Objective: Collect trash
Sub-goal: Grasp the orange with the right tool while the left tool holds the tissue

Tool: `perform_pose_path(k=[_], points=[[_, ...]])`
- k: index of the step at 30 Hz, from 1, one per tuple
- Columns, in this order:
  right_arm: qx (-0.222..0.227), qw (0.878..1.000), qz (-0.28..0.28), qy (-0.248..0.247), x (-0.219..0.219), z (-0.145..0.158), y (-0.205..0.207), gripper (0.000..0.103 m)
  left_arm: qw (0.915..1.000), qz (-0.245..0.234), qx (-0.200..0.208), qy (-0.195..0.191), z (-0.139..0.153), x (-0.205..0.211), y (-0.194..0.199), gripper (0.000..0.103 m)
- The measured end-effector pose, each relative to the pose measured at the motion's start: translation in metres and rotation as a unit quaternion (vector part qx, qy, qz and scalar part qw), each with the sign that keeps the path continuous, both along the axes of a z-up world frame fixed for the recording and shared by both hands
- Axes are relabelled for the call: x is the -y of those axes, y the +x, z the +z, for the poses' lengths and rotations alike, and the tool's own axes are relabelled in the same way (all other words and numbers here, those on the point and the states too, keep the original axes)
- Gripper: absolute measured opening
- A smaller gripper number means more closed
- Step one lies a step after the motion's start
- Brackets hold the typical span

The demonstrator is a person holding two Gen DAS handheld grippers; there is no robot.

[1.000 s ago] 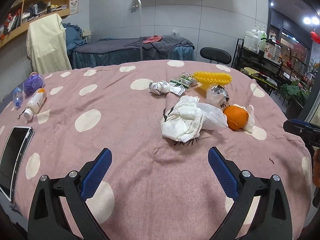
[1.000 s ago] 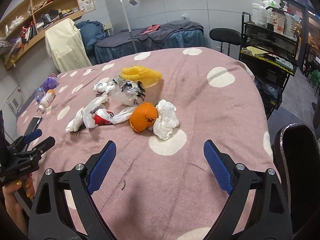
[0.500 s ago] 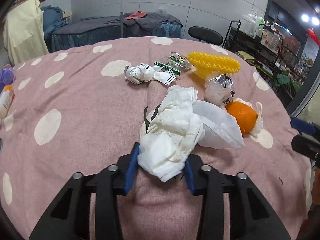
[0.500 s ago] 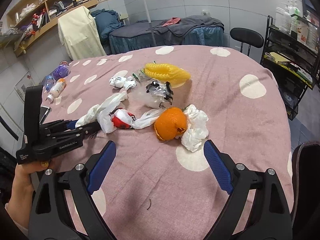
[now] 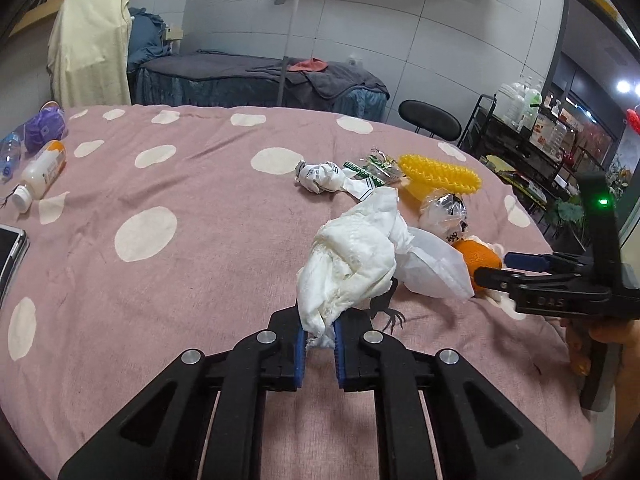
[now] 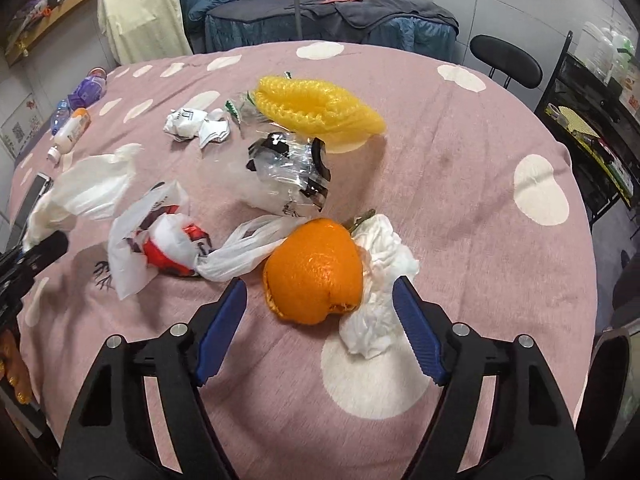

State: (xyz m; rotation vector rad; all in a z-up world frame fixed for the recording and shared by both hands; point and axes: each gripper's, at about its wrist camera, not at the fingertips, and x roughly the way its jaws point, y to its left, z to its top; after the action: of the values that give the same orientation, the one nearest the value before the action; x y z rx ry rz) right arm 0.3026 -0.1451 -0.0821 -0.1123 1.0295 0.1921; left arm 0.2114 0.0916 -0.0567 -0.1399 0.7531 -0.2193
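The left gripper (image 5: 320, 342) is clenched on the lower end of a crumpled white tissue wad (image 5: 352, 264), its blue pads pinching the paper from both sides. The wad rises from the jaws toward 12 o'clock, and a white plastic bag (image 5: 434, 270) trails off it toward 3 o'clock. All this lies on a pink tablecloth with pale dots (image 5: 192, 264).

The right gripper (image 6: 320, 324) is spread wide, its blue fingers (image 6: 222, 326) on either side of an orange peel (image 6: 316, 270) that rests on the cloth just ahead at 12 o'clock, not gripped. A second tissue wad (image 6: 384, 280) touches the peel on its 3 o'clock side. At 10 o'clock from the peel lies a knotted white bag with something red inside (image 6: 164, 246); a clear crinkled wrapper (image 6: 286, 174) sits at 12 o'clock, and beyond it yellow foam netting (image 6: 316, 110). A balled printed paper (image 6: 196, 124) lies at 11 o'clock.

Far off toward 9 o'clock in the left view, a white bottle with an orange label (image 5: 38, 176) and a phone (image 5: 10, 256) rest near the edge.
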Motion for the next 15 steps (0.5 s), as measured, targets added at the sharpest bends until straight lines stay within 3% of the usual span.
perform_pose_path(k=[3,5,9,15], points=[[-0.011,1.000,0.004,-0.007,-0.002,-0.007,0.010,0.064,1.0000,0.004,0.005,-0.002,0.003,0.000,-0.008,0.011],[-0.006,1.000,0.012,-0.011,-0.005,-0.005,0.008,0.047,1.0000,0.005,0.004,-0.005,0.003,0.000,-0.012,0.011],[0.001,1.000,0.016,-0.024,-0.007,-0.003,0.001,0.041,0.9998,0.010,0.005,-0.013,0.005,0.001,-0.019,0.011],[0.016,1.000,0.003,0.014,0.005,0.013,-0.020,0.037,0.9996,0.014,0.018,-0.017,0.013,0.006,-0.032,0.011]])
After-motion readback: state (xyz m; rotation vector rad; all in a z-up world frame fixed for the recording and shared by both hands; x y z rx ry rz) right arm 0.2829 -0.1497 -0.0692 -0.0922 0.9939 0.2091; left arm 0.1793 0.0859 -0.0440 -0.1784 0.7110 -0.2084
